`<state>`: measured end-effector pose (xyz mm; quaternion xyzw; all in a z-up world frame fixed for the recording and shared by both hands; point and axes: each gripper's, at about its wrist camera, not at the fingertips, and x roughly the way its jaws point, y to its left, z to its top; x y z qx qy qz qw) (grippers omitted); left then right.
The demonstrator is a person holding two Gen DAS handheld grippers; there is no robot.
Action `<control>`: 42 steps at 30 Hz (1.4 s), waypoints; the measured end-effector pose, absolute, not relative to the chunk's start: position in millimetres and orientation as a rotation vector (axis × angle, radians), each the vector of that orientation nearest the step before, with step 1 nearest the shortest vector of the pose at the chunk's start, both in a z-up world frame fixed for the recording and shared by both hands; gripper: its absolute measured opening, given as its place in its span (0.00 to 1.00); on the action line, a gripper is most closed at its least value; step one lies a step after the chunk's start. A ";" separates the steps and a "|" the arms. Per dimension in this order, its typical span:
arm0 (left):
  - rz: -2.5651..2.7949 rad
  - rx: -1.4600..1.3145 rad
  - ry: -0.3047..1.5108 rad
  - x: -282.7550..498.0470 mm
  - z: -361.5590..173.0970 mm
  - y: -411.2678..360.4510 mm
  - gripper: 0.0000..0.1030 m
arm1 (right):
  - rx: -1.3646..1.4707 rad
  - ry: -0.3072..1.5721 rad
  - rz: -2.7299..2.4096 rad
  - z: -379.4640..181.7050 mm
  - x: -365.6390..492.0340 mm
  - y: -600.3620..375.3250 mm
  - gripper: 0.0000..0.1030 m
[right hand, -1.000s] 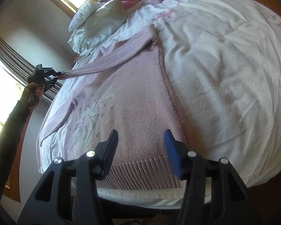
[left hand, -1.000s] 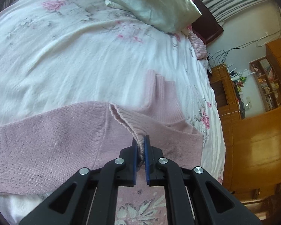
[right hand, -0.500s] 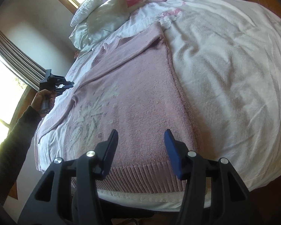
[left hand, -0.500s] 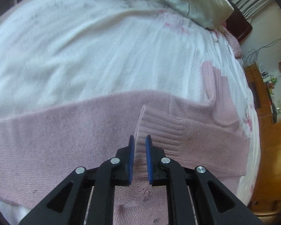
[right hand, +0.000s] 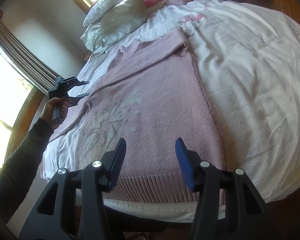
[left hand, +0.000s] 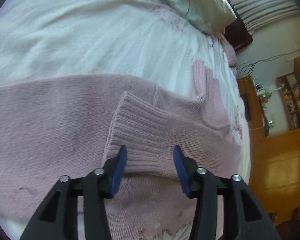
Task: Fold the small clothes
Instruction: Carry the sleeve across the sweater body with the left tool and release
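Both grippers — left gripper, right gripper — black frames, blue pads, silver screws; dark sleeve.

The sweater in front of me is soft pink knit, fuzzy and matt, with a ribbed cuff and ribbed hem. The bed sheet beneath it is white cloth, crumpled and printed with flowers. A pillow has a satiny sheen. My left gripper is matt black, probably plastic, with smooth blue pads and shiny metal screws. The cabinet is glossy wood.
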<state>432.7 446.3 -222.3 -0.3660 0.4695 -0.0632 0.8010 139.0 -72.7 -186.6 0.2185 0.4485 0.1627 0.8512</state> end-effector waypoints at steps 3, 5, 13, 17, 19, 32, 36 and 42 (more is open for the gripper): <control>-0.073 -0.762 0.900 363.4 -186.1 503.8 0.72 | 0.451 0.928 0.366 -177.2 130.9 -65.5 0.58; 0.015 -0.730 0.854 312.6 -166.7 555.4 0.76 | 0.457 0.926 0.397 -173.0 125.4 -56.7 0.62; 0.365 -0.949 0.731 150.0 -161.9 766.8 0.82 | 0.412 0.967 0.507 -160.1 109.5 6.8 0.62; 0.373 -1.030 0.754 151.4 -197.0 802.9 0.82 | 0.381 0.962 0.528 -147.6 103.2 36.5 0.62; 0.392 -1.043 0.797 162.1 -215.9 808.7 0.82 | 0.364 0.962 0.527 -141.7 100.8 47.4 0.62; 0.309 -0.968 0.797 187.2 -186.5 803.5 0.09 | 0.334 0.958 0.541 -133.2 106.1 68.0 0.62; 0.210 -0.942 0.702 204.2 -129.5 782.5 0.08 | 0.358 0.945 0.544 -127.6 118.3 54.7 0.62; 0.020 -0.766 0.649 276.1 -29.1 688.6 0.07 | 0.407 0.925 0.530 -124.2 134.6 25.7 0.62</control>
